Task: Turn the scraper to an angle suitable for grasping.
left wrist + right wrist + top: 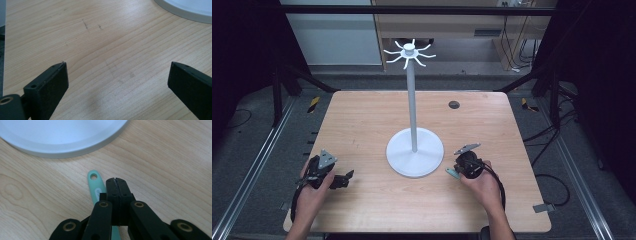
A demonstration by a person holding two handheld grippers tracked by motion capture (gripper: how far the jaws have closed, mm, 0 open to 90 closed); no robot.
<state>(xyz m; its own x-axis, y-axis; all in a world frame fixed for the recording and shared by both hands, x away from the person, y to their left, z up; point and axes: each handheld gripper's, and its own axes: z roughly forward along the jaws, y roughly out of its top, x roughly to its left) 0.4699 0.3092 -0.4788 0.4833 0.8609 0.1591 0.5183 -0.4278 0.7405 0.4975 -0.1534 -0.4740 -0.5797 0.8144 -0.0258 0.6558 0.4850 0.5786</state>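
My right gripper (117,180) is clamped tight, its jaws over the green handle (96,186) beside the stand's base (60,137); whether it grips I cannot tell. Left gripper (117,72) gapes empty. Next: lift toward 1 hook (410,53).

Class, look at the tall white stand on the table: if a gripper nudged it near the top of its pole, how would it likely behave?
The white stand would probably rock rather than slide: its thin pole is tall, giving leverage. Its wide round base should resist tipping. The thin hooks on top look bendable.
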